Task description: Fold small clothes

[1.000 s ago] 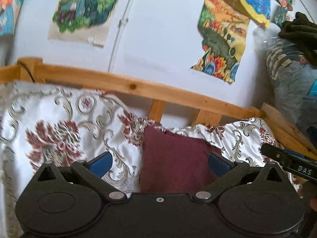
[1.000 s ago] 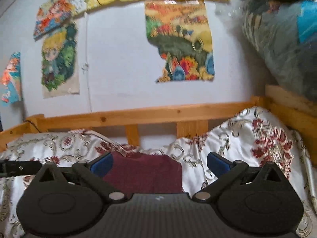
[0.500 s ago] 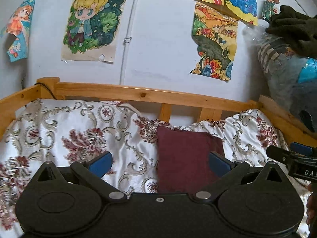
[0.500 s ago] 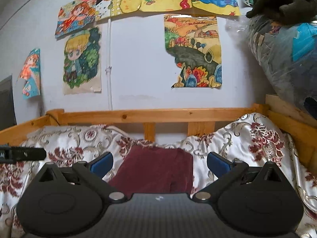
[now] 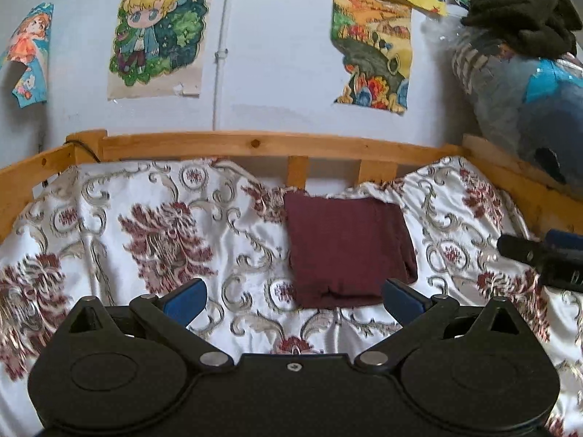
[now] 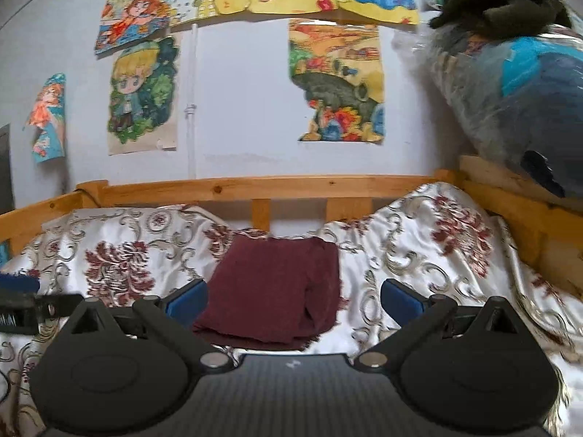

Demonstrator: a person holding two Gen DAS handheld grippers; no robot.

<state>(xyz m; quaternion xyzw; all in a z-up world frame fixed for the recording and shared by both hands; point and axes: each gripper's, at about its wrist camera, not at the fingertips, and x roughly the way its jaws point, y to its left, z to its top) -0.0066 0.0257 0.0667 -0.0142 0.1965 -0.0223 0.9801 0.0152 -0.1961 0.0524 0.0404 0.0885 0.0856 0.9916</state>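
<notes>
The dark red cloth (image 5: 346, 251) lies on the bed cover (image 5: 145, 225), near the wooden rail (image 5: 255, 144) at the back of the bed. It is folded into a neat, flat block with nearly straight sides. On its right side a few layers show, one on top of the other.

The left gripper (image 5: 293, 300) hangs above the cover, just in front of the cloth. Its two blue fingers (image 5: 186, 300) are spread wide and hold nothing. The right gripper (image 6: 293, 300) is the same: spread wide, empty, with the cloth (image 6: 273, 291) just ahead of it. Neither one touches the cloth.

The cloth looks soft and light, so it will bend and sag when lifted. It looks a bit fuzzy, so it should not slip much from the fingers. The cover under it is shiny and wrinkled, and the cloth may slide on it when pushed.

The best place to grab is the near edge, pinching all the layers at once. A grip on only the top layer would pull the fold open. The fold looks done, but the far edge is hard to see, so I cannot be sure.
</notes>
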